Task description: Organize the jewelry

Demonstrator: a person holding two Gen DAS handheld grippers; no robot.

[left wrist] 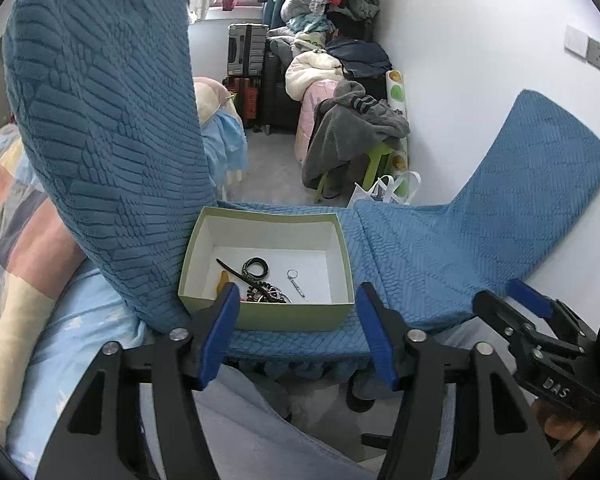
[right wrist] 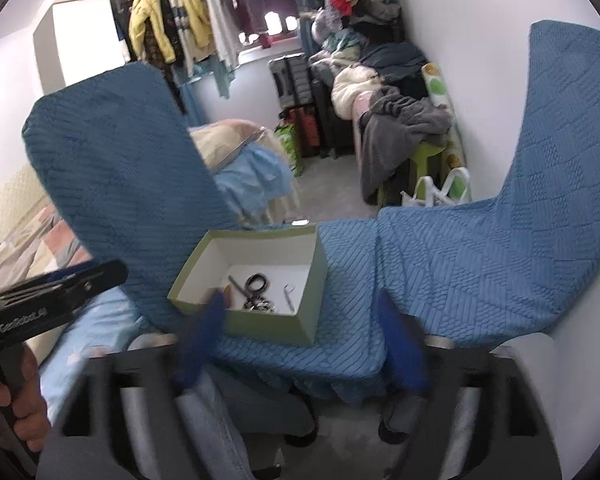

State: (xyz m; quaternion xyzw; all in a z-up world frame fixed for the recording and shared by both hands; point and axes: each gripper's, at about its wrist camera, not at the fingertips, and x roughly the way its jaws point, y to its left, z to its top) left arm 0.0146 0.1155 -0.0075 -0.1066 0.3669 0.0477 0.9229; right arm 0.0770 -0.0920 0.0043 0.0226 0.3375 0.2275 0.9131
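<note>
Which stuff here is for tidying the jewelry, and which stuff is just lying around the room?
For the job:
- green box on the blue cover
- black bracelet
- beaded tangle
- small silver key-ring piece
- left gripper and right gripper, jaws open and empty

Just lying about:
- grey towel
- suitcases
- hanging clothes
- white bag
</note>
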